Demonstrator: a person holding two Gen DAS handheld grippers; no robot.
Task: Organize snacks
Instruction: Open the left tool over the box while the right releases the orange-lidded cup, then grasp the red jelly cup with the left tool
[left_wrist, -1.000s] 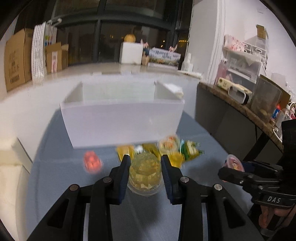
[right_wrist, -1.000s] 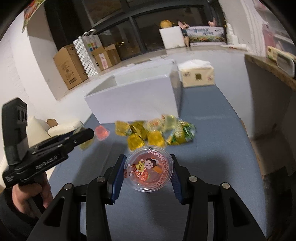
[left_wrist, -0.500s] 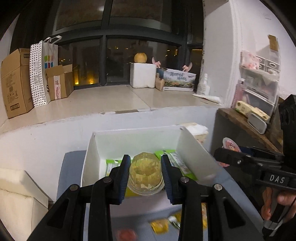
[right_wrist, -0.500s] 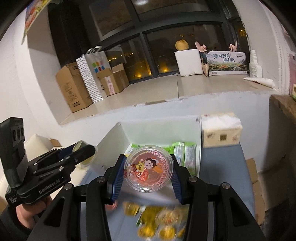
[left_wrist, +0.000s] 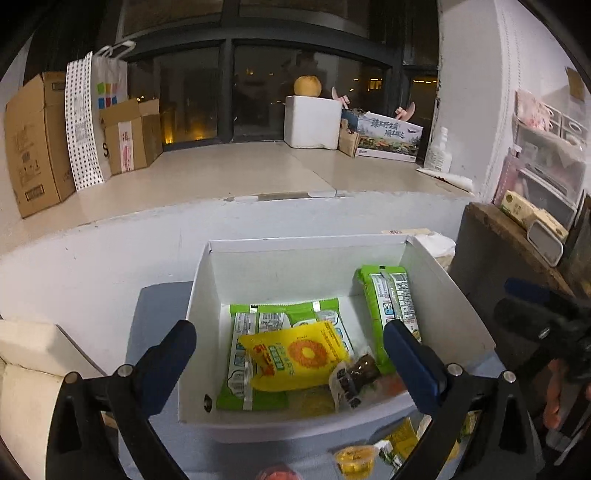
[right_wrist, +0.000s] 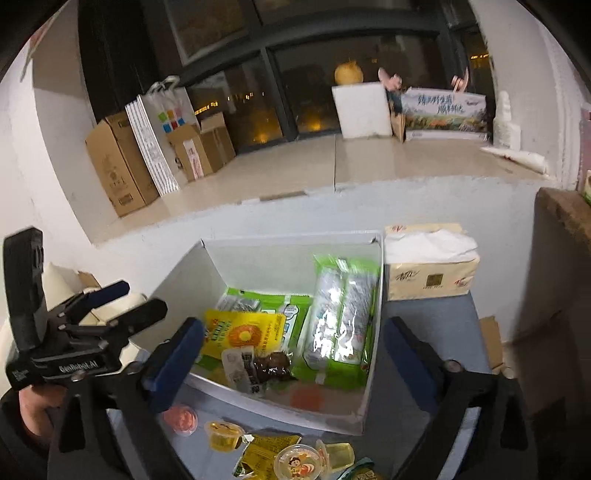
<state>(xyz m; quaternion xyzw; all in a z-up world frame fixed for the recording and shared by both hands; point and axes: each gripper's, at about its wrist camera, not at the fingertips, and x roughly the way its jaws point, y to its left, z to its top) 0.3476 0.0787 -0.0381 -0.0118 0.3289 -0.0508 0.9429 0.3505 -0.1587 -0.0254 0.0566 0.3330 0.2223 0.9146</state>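
1. I see the white box (left_wrist: 207, 295) sitting on the grey-blue table (left_wrist: 155, 314), with snacks inside: a yellow packet (left_wrist: 295, 354) lying over green wrappers (left_wrist: 243, 354), a long green pack (left_wrist: 388, 306) leaning on the wall at 3 o'clock, and a dark wrapped sweet (left_wrist: 354, 373) at about 5 o'clock of the yellow packet.
2. On the box floor near its front wall, a pale yellow jelly cup (left_wrist: 314, 402) and an orange-red one (right_wrist: 306, 398) show, both blurred.
3. My left hand-held gripper (left_wrist: 291, 365) hangs over the box with its blue pads spread wide, released, nothing between them.
4. My right hand-held gripper (right_wrist: 295, 365) is likewise released above the box, pads wide apart and empty.
5. On the table in front of the box, at 6 o'clock, loose snacks remain: a yellow jelly cup (right_wrist: 223, 435), a pink cup (right_wrist: 181, 417), a cartoon-lid cup (right_wrist: 299, 465) and yellow sachets (right_wrist: 266, 450).
6. A tissue pack (right_wrist: 428, 269) stands just beside the box at 3 o'clock in the right wrist view.
7. Beyond, at 12 o'clock, a window ledge (left_wrist: 221, 173) carries cardboard boxes (left_wrist: 33, 140) and a white foam box (left_wrist: 312, 122).
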